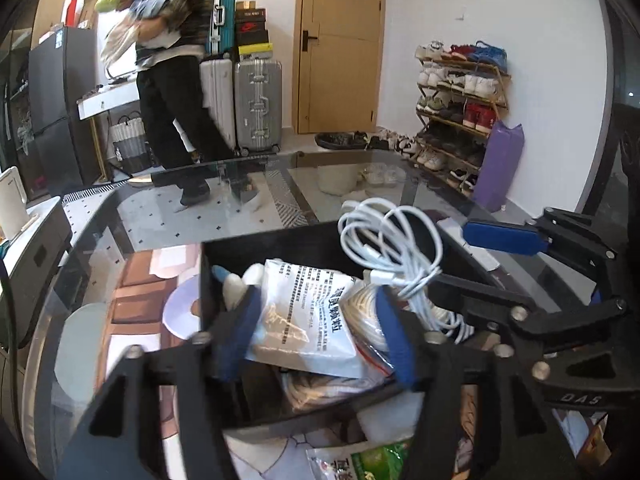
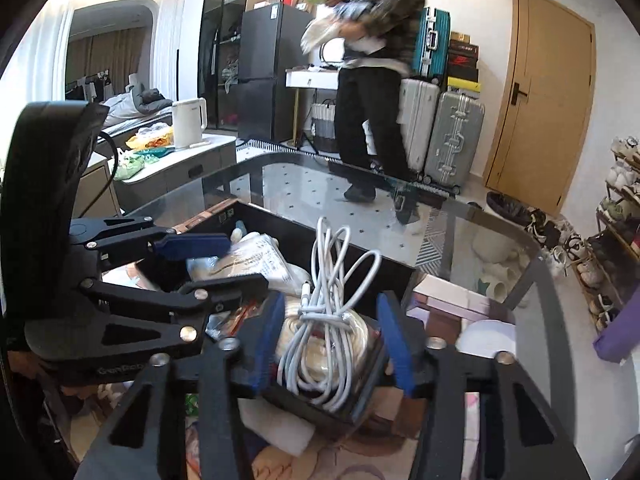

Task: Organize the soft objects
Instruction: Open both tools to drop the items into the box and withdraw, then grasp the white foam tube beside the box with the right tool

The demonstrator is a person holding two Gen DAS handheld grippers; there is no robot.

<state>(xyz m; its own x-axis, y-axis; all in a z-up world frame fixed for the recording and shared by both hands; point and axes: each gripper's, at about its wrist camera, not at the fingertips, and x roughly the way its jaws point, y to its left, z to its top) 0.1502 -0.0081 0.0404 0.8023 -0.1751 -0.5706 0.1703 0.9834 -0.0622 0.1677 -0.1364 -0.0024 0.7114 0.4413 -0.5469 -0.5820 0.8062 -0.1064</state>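
A black bin (image 1: pixel 280 246) stands on the glass table and holds soft items. My left gripper (image 1: pixel 320 328) hangs over it with jaws apart around a white printed packet (image 1: pixel 308 320); no grip shows. A small white and blue plush (image 1: pixel 232 286) lies at the bin's left. My right gripper (image 2: pixel 330 344) is open over the bin's right end, its jaws either side of a coiled white cable (image 2: pixel 328 320) that rests on a bagged cream bundle (image 2: pixel 304 332). The cable (image 1: pixel 394 248) and right gripper (image 1: pixel 500 236) also show in the left wrist view.
A green and white packet (image 1: pixel 368 460) lies in front of the bin on a printed mat. A person (image 2: pixel 372 80) moves beyond the table near suitcases (image 2: pixel 452 136). A shoe rack (image 1: pixel 460 108) and purple bag (image 1: pixel 498 164) stand at the right wall.
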